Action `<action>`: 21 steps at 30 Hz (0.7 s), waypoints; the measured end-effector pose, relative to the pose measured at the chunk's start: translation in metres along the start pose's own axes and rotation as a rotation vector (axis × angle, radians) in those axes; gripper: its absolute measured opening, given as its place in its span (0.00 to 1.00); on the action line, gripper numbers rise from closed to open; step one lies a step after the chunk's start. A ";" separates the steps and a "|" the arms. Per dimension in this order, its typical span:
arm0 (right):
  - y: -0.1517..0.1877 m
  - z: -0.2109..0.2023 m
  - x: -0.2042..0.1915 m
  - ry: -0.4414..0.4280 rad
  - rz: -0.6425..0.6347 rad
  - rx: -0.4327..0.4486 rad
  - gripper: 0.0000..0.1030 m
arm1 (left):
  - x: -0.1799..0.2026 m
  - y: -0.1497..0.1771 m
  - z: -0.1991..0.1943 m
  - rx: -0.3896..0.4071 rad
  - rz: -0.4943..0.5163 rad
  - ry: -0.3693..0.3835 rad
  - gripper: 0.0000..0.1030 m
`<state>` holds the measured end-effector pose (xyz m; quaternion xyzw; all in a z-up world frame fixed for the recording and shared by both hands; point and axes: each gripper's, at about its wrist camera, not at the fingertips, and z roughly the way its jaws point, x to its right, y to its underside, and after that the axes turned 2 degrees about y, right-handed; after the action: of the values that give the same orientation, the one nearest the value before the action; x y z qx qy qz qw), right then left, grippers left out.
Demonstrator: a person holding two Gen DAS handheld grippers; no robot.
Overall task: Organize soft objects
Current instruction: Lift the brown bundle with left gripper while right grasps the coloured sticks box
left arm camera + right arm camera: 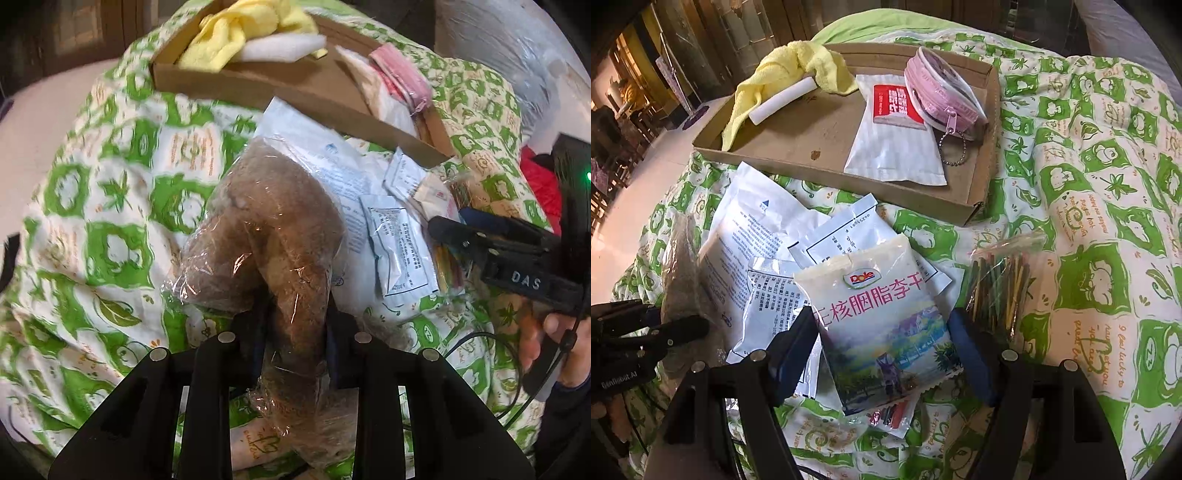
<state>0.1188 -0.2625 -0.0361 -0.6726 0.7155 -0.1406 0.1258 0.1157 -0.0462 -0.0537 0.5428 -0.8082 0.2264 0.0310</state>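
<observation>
Left gripper: pinched on brown fluffy bundle in plastic wrap – above the bedspread
Handling: light, squashy, film slippery – grip mid-body
Right gripper: wide apart, astride Dole snack packet, not pressing

Soft indoor light, fisheye bending and dark corners in both views; left wrist view motion-blurred, glare on plastic wrap.

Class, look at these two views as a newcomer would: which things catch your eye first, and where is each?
The left gripper pinches a brown fluffy bundle in clear wrap over the green-and-white quilt. The Dole snack packet lies between the right gripper's fingers. Behind, a cardboard tray holds a yellow cloth and pink zip pouch.
</observation>
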 end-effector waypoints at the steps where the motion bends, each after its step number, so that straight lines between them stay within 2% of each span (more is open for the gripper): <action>1: 0.000 -0.001 0.001 0.000 0.003 0.004 0.71 | 0.002 0.000 -0.003 0.009 0.010 -0.005 0.25; 14: -0.001 -0.018 0.007 0.008 0.027 0.060 0.68 | 0.012 -0.019 -0.034 0.066 0.023 -0.012 0.25; 15: 0.000 -0.018 0.006 0.005 0.027 0.061 0.57 | 0.011 -0.020 -0.037 0.069 0.024 -0.013 0.25; 16: 0.000 -0.019 0.005 -0.011 0.024 0.058 0.27 | 0.012 -0.021 -0.039 0.071 0.026 -0.015 0.25; 17: -0.001 -0.018 0.005 -0.015 0.024 0.055 0.21 | 0.013 -0.022 -0.041 0.071 0.029 -0.018 0.25; 21: 0.001 -0.011 0.001 -0.031 0.018 0.027 0.21 | 0.011 -0.023 -0.045 0.068 0.032 -0.026 0.25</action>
<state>0.1141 -0.2631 -0.0266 -0.6665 0.7175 -0.1386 0.1474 0.1224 -0.0448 -0.0025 0.5333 -0.8090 0.2471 -0.0018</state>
